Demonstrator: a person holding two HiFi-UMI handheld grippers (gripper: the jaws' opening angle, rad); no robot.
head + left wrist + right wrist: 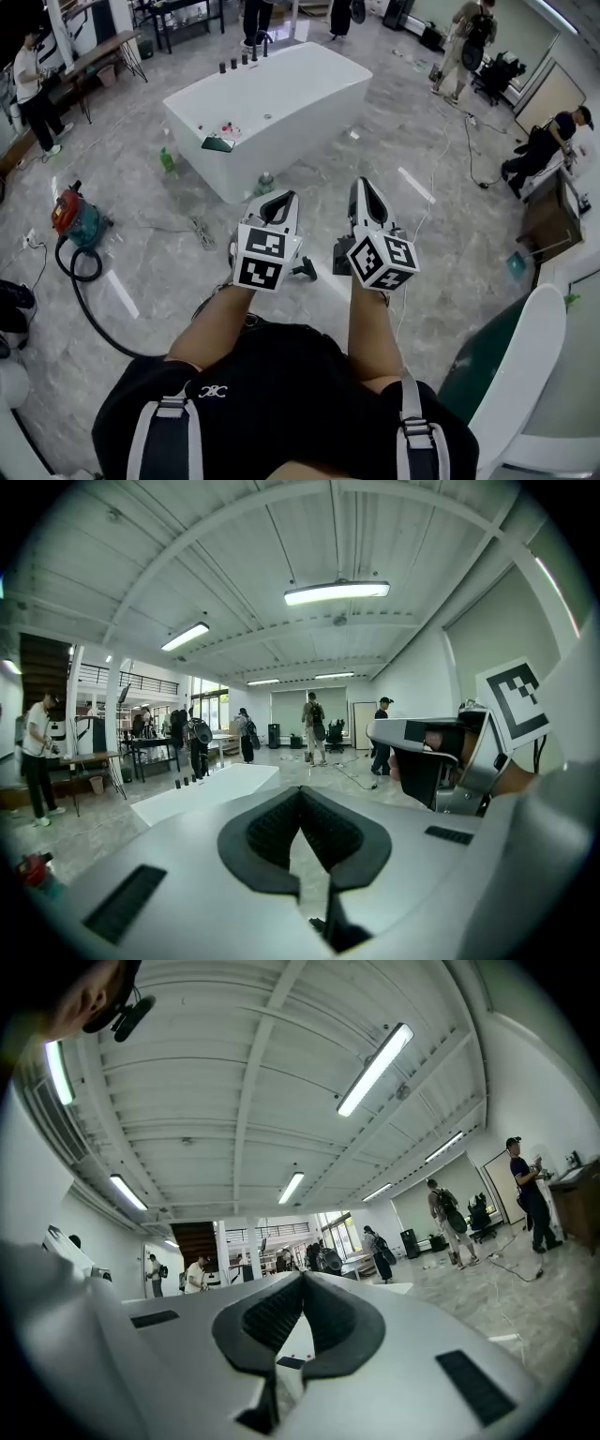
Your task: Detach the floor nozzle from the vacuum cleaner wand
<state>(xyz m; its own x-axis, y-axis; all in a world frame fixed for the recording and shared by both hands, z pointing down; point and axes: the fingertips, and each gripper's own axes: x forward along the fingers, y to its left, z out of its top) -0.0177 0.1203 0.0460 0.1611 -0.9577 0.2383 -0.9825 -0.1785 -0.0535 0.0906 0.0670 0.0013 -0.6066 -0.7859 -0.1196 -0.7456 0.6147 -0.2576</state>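
- Where the red and teal canister vacuum (75,216) stands on the grey marbled floor (169,281), far to the left in the head view, its black hose (75,278) loops once. It then runs toward the person holding the grippers and passes out of sight under their body. The wand and floor nozzle cannot be picked out with any certainty.
- A small dark thing (305,270) lies on the floor between the two grippers; whether it is the nozzle cannot be told.
- The left gripper (279,199) has its jaws closed tip to tip with nothing between them, and it is held in the air, touching nothing.
- The right gripper (365,186), just beside it, is likewise closed on nothing.
- Ahead of both stands a white bathtub (281,103), its near corner toward the grippers. Black taps (240,62) line its far rim, and a dark green item (217,142) lies on its near rim.
- A green bottle (167,159) stands on the floor by the tub's left end.
- The room is a large open hall with a white ribbed ceiling (281,536) and tube lights (336,592).
- Several people stand along its far sides, one (33,89) near a table (98,52) at the far left.
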